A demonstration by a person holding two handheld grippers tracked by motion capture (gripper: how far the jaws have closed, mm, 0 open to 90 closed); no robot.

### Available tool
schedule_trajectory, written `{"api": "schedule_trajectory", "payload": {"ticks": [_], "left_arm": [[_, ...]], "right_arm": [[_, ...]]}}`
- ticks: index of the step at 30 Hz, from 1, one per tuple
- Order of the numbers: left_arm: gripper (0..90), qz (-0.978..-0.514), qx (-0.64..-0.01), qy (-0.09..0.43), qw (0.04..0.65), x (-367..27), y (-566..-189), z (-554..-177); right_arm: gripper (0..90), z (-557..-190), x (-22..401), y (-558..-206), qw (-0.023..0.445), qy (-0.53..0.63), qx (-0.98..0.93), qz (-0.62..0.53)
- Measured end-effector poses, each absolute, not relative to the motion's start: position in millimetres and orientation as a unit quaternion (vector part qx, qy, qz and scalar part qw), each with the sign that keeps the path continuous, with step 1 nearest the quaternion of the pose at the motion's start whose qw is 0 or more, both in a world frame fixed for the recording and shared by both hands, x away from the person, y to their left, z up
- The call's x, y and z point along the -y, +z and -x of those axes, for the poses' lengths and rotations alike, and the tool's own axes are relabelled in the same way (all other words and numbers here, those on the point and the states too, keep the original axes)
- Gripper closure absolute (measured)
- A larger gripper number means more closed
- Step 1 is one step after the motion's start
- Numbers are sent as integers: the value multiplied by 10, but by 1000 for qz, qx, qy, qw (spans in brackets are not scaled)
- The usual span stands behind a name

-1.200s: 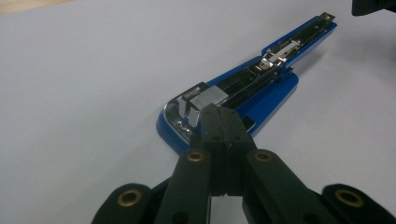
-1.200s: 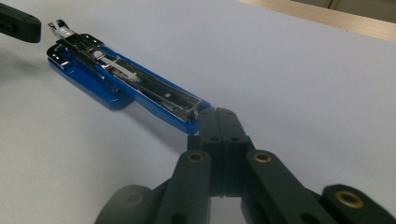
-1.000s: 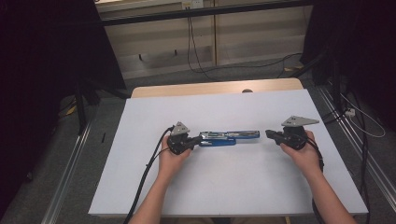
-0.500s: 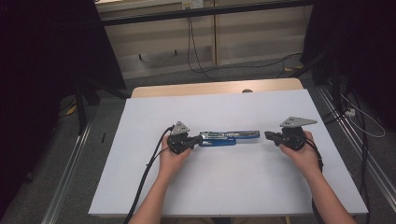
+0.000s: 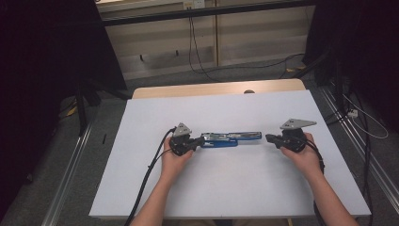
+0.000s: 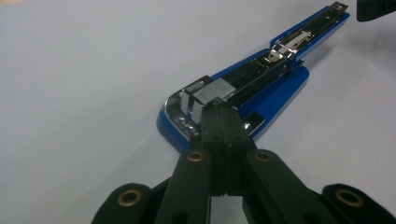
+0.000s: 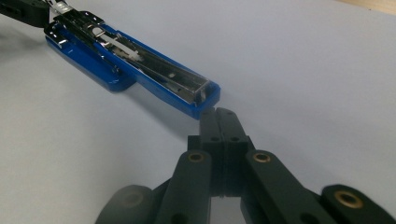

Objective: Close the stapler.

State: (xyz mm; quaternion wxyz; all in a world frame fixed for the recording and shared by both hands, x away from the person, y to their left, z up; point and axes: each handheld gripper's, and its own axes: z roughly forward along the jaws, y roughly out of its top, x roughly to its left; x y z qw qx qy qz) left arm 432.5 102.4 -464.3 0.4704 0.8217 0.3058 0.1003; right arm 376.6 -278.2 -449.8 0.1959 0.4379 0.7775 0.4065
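Barely anything shifts: the blue stapler (image 5: pixel 230 139) stays opened flat mid-table on the white sheet (image 5: pixel 226 188). The left gripper (image 6: pixel 219 122), jaws clenched empty, rests at its hinge end, while the right gripper (image 7: pixel 219 122), likewise closed, has edged toward the far tip.

The high view looks down on the table (image 5: pixel 235 188); both tool views, seemingly low and close, share the stapler (image 6: pixel 261 88).

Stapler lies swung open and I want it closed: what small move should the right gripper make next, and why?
Probably open the right gripper and ease forward: its jaws are shut just short of the blue stapler's free end, while the left gripper, also shut, sits at the other end.
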Motion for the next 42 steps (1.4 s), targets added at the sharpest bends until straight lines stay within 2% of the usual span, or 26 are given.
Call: {"api": "schedule_trajectory", "payload": {"ticks": [42], "left_arm": [[900, -823, -304, 97, 470, -1031, -4643, -4334]], "right_arm": [[900, -3841, 2644, -4603, 177, 385, -803, -419]]}}
